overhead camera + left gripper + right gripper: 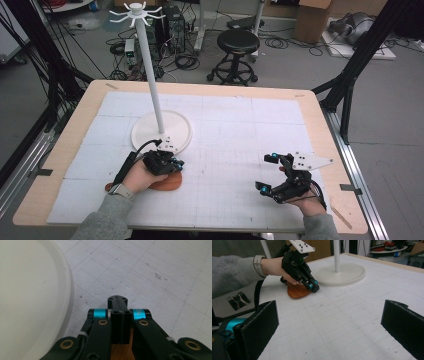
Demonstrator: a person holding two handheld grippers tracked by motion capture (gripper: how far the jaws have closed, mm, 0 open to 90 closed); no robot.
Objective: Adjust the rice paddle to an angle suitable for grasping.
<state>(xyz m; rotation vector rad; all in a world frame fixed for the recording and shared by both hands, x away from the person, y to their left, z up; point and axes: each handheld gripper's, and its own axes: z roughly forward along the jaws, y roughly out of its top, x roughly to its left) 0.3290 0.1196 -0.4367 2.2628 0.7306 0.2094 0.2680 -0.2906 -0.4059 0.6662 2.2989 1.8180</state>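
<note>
While my left gripper (176,163) hangs low near the table's (240,210) front left corner, its fingers (119,322) are pressed together with nothing between them. They hang just over a brown wooden piece (167,183) that lies flat on the white mat; whether they touch it I cannot tell. My right gripper (267,172) sits well apart toward the front right corner, its fingers (257,327) spread wide and empty above bare mat. Just beyond the left gripper I see the white stand's round base (172,127), its pole (150,65) rising upright toward the far edge, with hooks (136,14) at the top.
</note>
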